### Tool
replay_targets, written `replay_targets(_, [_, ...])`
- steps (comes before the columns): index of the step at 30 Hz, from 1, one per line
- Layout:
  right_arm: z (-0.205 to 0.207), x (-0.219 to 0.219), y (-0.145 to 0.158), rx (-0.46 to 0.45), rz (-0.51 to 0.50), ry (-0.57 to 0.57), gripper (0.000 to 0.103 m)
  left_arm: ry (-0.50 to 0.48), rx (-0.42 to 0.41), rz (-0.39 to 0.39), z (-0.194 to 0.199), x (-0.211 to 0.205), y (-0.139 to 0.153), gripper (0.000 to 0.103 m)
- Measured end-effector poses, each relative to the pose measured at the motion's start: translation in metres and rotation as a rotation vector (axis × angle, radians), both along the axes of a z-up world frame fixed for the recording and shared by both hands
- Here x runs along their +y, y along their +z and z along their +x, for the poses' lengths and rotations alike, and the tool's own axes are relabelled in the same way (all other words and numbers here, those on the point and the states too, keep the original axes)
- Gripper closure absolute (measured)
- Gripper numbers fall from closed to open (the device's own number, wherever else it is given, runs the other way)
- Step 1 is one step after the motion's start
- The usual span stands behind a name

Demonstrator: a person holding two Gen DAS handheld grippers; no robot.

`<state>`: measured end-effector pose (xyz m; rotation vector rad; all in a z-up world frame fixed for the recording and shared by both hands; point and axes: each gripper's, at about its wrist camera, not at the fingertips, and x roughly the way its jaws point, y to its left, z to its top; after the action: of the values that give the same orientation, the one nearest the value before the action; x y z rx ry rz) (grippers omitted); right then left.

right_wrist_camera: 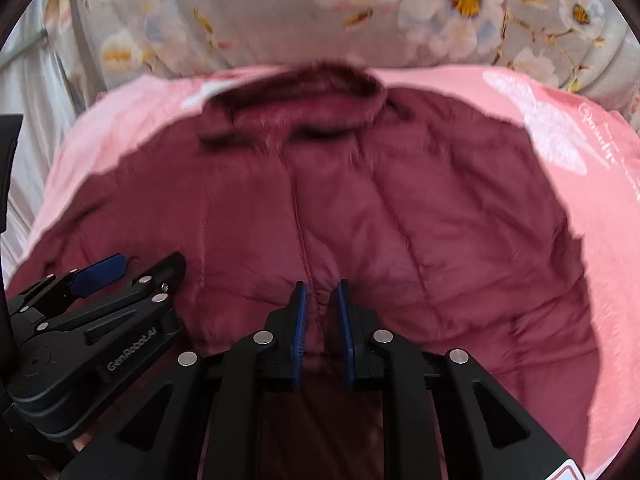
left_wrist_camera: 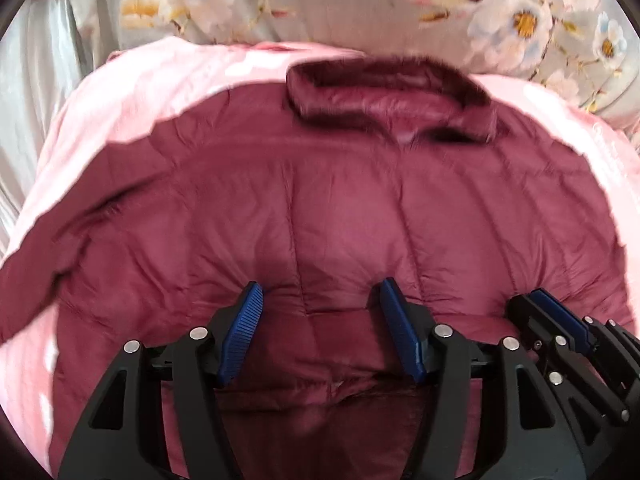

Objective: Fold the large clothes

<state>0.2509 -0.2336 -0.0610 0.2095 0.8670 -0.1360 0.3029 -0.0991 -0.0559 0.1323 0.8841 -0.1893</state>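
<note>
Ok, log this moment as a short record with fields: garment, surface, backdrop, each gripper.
garment: maroon quilted puffer jacket with a dark furry collar, spread flat, collar at the far end
surface: pink bedsheet with white prints under the jacket
backdrop: grey floral quilt beyond the collar
left gripper: jaws wide apart over the near hem, nothing between them
right gripper: jaws narrowed around a raised seam ridge; grip uncertain
fold state: no fold visible yet
</note>
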Motion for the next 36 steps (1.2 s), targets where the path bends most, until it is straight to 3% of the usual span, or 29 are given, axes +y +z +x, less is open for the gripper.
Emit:
replay_targets(7, [-0.002,0.005,-0.003,-0.01,-0.026,-0.002,0.088,0.015,-0.037,0.018,-0.005,-0.001,-0.006,0.034])
replay_targets(17, [0.0,0.01,-0.004,0.001,-0.067,-0.001,0.088,0.029,-0.044,0.045,-0.005,-0.003,-0.006,0.03])
replay_targets(20, [0.002,0.011,-0.003,0.008,-0.075,-0.001,0.088,0.043,-0.043,0.008,-0.006,0.004,-0.004,0.022])
replay_targets(22, [-0.002,0.011,0.005,0.005,-0.06,-0.022,0.086,0.073,-0.038,-0.086,-0.011,0.027,0.006,0.022])
replay_targets(25, [-0.011,0.029,0.025,-0.046,0.014,0.034,0.084,0.124,-0.042,-0.164,-0.029,0.072,0.026,0.016])
replay_targets(29, [0.0,0.072,0.018,0.005,-0.025,0.126,0.084,0.226,-0.064,-0.191,-0.048,0.14,0.044,0.012])
replay_targets(32, [0.003,0.088,0.005,0.027,-0.114,0.133,0.084,0.317,-0.048,-0.184,-0.054,0.199,0.047,0.012])
replay_targets(36, [0.001,0.093,0.003,0.019,-0.151,0.131,0.084,0.511,0.006,-0.281,-0.056,0.302,0.036,0.012])
